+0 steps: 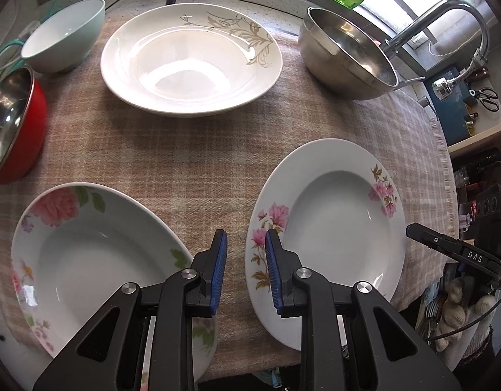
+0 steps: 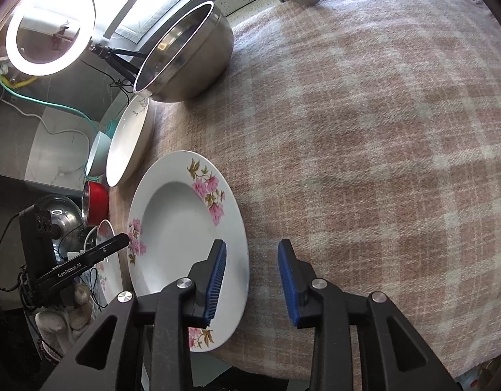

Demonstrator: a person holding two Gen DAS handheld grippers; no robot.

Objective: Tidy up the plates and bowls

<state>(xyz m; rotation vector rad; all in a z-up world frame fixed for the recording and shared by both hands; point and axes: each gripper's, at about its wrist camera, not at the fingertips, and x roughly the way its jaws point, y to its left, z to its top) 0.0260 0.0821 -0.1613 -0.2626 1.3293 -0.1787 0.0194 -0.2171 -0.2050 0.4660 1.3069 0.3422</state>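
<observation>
On a checked cloth (image 1: 191,150) lie the dishes, none stacked yet. In the left wrist view the left gripper (image 1: 246,270) hangs at lower centre, jaws a narrow gap apart with nothing between them, over the cloth between the rose plate (image 1: 87,260) at lower left and the pink-flower plate (image 1: 331,228) at lower right. In the right wrist view the right gripper (image 2: 252,280) sits at lower centre — jaws parted, straddling that plate's right rim without pressing it. The white bowl-plate (image 1: 191,65), the pale green bowl (image 1: 64,36), the red bowl (image 1: 16,123) and the steel bowl (image 1: 344,55) stand along the top. The step looks like taking up the pink-flower plate; next the right jaws must close on its rim — then lift it toward another plate.
</observation>
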